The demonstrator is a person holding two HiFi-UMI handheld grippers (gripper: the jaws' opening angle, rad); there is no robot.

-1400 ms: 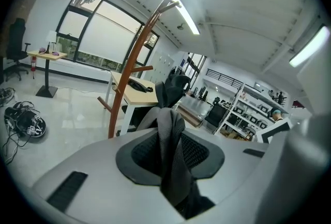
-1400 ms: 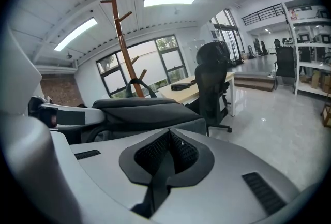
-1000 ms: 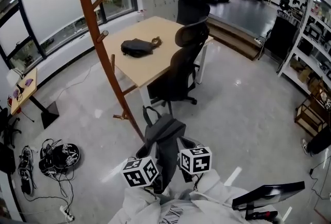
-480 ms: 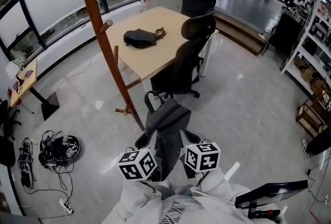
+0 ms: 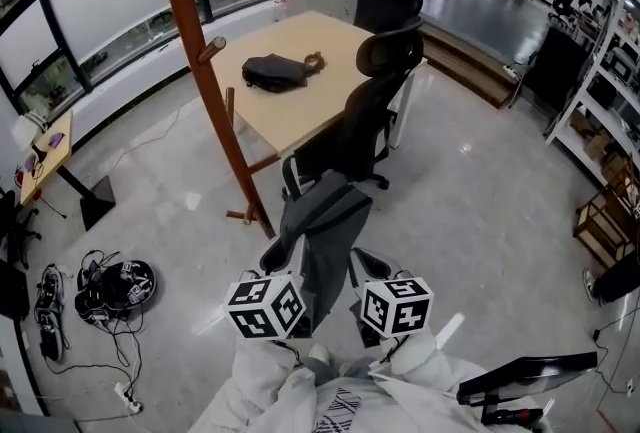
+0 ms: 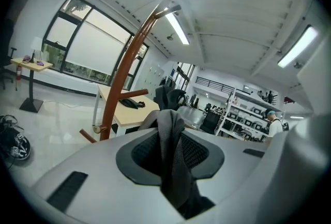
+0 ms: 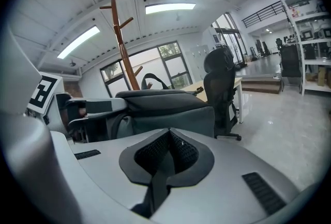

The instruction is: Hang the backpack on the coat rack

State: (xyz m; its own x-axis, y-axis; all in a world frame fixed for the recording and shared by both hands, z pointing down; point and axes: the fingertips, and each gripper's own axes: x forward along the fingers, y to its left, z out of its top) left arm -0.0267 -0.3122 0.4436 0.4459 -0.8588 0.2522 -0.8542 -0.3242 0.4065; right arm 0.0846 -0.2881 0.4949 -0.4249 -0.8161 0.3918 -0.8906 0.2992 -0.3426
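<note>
Glossy grey floor spreads around the tall wooden coat rack [image 5: 205,71], with a pale worktop [image 5: 300,101] and a black office chair [image 5: 355,121] just beyond it. Near the rack's foot, on the person's side, the grey backpack [image 5: 325,221] is held up by both grippers. The left gripper [image 6: 173,166] has its jaws pinched on a grey strap [image 6: 170,140]. The right gripper [image 7: 163,166] has its jaws clamped on a darker strap [image 7: 155,187].

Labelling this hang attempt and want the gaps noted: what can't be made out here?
Head view: coat rack top, cut off by upper edge.
Head view: where the left tongs and right tongs grip the backpack, hidden under their marker cubes.
Head view: dark bag on table, too small to identify.
</note>
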